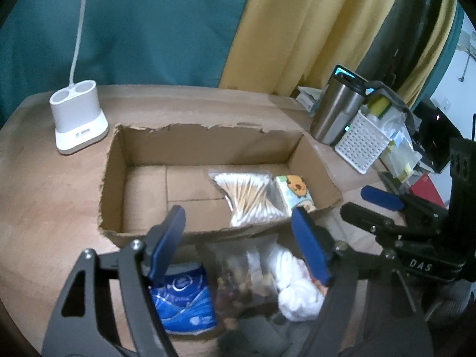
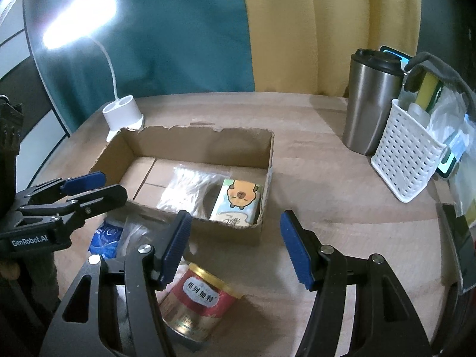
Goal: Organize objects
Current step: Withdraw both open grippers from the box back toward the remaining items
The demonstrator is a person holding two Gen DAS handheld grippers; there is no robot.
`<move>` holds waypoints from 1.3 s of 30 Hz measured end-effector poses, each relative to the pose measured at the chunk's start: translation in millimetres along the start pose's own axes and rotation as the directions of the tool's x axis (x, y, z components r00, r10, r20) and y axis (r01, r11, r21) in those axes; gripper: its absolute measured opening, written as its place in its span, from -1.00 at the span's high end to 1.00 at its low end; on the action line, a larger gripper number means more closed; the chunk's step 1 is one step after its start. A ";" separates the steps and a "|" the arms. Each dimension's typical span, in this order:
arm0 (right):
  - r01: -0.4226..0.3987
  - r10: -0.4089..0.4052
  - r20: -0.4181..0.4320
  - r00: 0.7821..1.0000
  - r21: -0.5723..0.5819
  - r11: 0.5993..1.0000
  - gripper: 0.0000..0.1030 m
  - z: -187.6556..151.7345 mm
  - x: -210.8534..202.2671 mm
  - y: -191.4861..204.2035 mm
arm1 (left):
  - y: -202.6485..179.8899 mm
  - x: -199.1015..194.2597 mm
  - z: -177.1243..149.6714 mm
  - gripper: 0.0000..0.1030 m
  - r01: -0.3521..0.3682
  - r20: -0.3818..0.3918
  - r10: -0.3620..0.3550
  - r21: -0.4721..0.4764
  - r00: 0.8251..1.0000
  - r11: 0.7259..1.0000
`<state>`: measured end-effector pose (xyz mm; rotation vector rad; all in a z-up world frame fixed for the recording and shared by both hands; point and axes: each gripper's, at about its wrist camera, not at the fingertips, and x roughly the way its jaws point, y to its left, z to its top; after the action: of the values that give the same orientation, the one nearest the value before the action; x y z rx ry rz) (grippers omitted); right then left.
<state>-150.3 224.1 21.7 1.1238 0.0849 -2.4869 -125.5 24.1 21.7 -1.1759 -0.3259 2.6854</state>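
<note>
Left wrist view: left tool (image 1: 238, 244) hung open, empty, over clear bag (image 1: 238, 270) just in front of box (image 1: 119, 160); swabs (image 1: 250, 196) already inside. Right tool (image 2: 235, 250) open, empty, above can (image 2: 196, 300).

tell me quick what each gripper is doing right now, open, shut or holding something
left gripper: open, nothing held, above the clear bag in front of the cardboard box.
right gripper: open, empty, above the red can.
</note>
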 end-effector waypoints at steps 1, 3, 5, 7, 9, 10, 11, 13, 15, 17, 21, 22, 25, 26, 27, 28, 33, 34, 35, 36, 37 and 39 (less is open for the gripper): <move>0.001 -0.001 -0.001 1.000 0.000 1.000 -0.27 -0.9 -0.2 -0.4 | 0.8 -1.0 -1.0 -0.46 0.000 0.000 0.000 -0.002 1.000 1.000; 0.005 -0.005 -0.001 1.000 -0.004 1.000 -0.27 -2.7 -1.8 0.2 | 1.7 -3.3 -3.1 -0.46 -0.002 0.002 0.002 -0.003 1.000 1.000; 0.010 -0.010 -0.002 1.000 -0.007 1.000 -0.28 -4.7 -3.1 0.5 | 3.0 -7.3 -5.9 -0.46 -0.003 0.006 0.003 0.000 1.000 1.000; 0.012 -0.012 -0.001 1.000 -0.008 1.000 -0.37 -7.1 -4.8 0.9 | 3.5 -10.6 -8.3 -0.46 -0.006 0.010 0.006 0.003 1.000 1.000; 0.009 -0.009 0.001 1.000 -0.011 1.000 -0.44 -8.5 -6.8 1.1 | 5.2 -13.9 -10.6 -0.46 -0.012 0.011 0.012 0.004 1.000 1.000; 0.007 -0.007 0.002 1.000 -0.014 1.000 -0.45 -9.8 -8.3 2.0 | 5.9 -16.9 -12.6 -0.46 -0.013 0.013 0.013 0.005 1.000 1.000; 0.008 -0.008 0.003 1.000 -0.017 1.000 -0.46 -10.9 -9.9 2.5 | 6.3 -19.1 -14.2 -0.46 -0.015 0.017 0.015 0.005 1.000 1.000; 0.013 -0.013 0.012 1.000 -0.025 1.000 -0.49 -13.4 -13.8 3.9 | 7.0 -22.8 -17.6 -0.46 -0.019 0.020 0.019 0.004 1.000 1.000; 0.012 -0.011 0.015 1.000 -0.032 0.999 -0.51 -16.1 -16.7 4.6 | 8.4 -25.5 -22.2 -0.46 -0.022 0.018 0.022 0.000 1.000 1.000; 0.014 -0.013 0.016 1.000 -0.039 0.999 -0.52 -19.3 -19.0 5.2 | 9.0 -27.0 -27.2 -0.46 -0.029 0.014 0.029 -0.002 0.999 1.000; 0.010 -0.010 0.013 1.000 -0.051 0.999 -0.64 -26.7 -21.8 4.4 | 7.9 -28.4 -35.1 -0.46 -0.038 0.007 0.039 -0.005 0.999 0.999; 0.007 -0.007 0.009 1.000 -0.049 0.999 -0.65 -29.1 -22.1 3.5 | 7.4 -28.7 -36.6 -0.46 -0.040 0.006 0.040 -0.007 0.999 0.999; 0.005 -0.005 0.002 1.000 -0.044 0.999 -0.65 -34.5 -23.4 0.2 | 6.7 -29.2 -39.8 -0.46 -0.043 0.004 0.043 -0.011 0.999 0.999; 0.005 -0.005 0.002 1.000 -0.045 0.999 -0.65 -36.4 -24.3 -0.5 | 6.2 -29.3 -41.1 -0.46 -0.044 0.004 0.044 -0.013 0.999 0.999; 0.004 -0.004 0.001 1.000 -0.045 0.999 -0.65 -37.9 -24.8 -1.1 | 5.9 -29.3 -42.4 -0.46 -0.045 0.003 0.045 -0.014 0.999 0.999; 0.000 0.000 0.001 1.000 -0.047 0.999 -0.65 -39.3 -25.4 -1.5 | 5.3 -28.8 -44.3 -0.46 -0.047 0.001 0.047 -0.016 0.999 0.999; -0.021 0.020 -0.007 1.000 -0.073 0.997 -0.65 -47.1 -27.4 -1.4 | 4.8 -27.1 -51.4 -0.46 -0.054 -0.006 0.054 -0.028 0.999 0.998; -0.027 0.027 -0.005 1.000 -0.072 0.997 -0.65 -48.7 -28.2 -1.9 | 4.9 -26.4 -53.2 -0.46 -0.057 -0.007 0.057 -0.033 0.998 0.998; -0.035 0.035 -0.006 0.999 -0.077 0.996 -0.65 -50.3 -28.6 -1.8 | 5.1 -26.0 -54.2 -0.46 -0.058 -0.008 0.058 -0.035 0.998 0.998; -0.044 0.043 -0.011 0.999 -0.088 0.995 -0.65 -52.3 -28.5 -0.6 | 5.1 -25.3 -54.9 -0.46 -0.058 -0.010 0.058 -0.038 0.998 0.998; -0.046 0.045 -0.014 0.999 -0.101 0.994 -0.65 -53.9 -28.2 1.1 | 5.1 -24.8 -56.0 -0.46 -0.058 -0.011 0.057 -0.041 0.998 0.997; -0.052 0.051 -0.012 0.999 -0.125 0.991 -0.65 -57.1 -28.6 4.5 | 3.9 -23.9 -58.0 -0.46 -0.058 -0.013 0.058 -0.042 0.998 0.997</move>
<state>-91.3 242.2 4.7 1.0711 0.2086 -2.3956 -67.0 21.2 -1.1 -1.2312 -0.3534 2.7326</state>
